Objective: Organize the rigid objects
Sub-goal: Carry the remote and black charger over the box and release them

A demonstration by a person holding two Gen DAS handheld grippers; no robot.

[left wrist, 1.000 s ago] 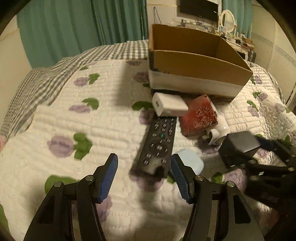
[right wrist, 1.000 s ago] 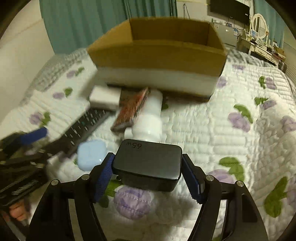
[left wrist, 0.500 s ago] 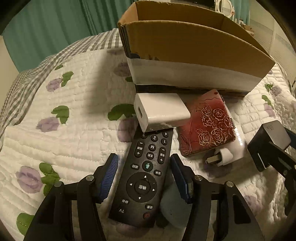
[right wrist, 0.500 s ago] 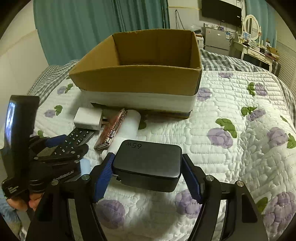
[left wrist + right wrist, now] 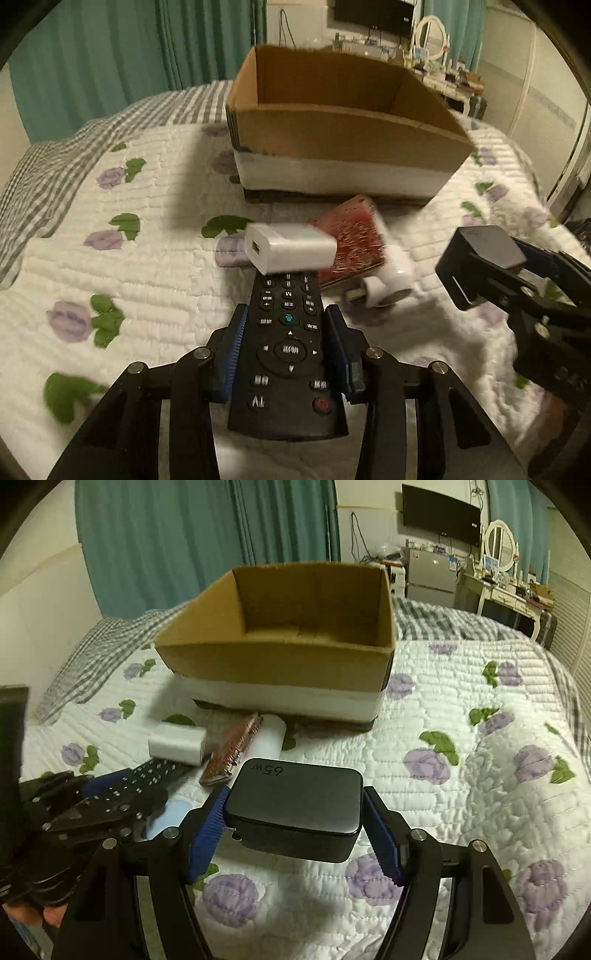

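Heads up: your left gripper [image 5: 286, 334] fingers are clamped on the TV remote [image 5: 288, 354] w/ the white USB charger [image 5: 290, 248] resting on its far end, so lifting could flip the charger off. Right gripper [image 5: 295, 821] pinches the black 65W charger [image 5: 295, 806] above the bed [image 5: 480, 775], short of the cardboard box [image 5: 280, 664].

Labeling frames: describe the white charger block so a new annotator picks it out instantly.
Find the cardboard box on the floral quilt. Just before its front wall lies a small cluster; the white charger block sits at its left, at the far end of the black remote. Only it shows a USB port, unlike the red patterned case.
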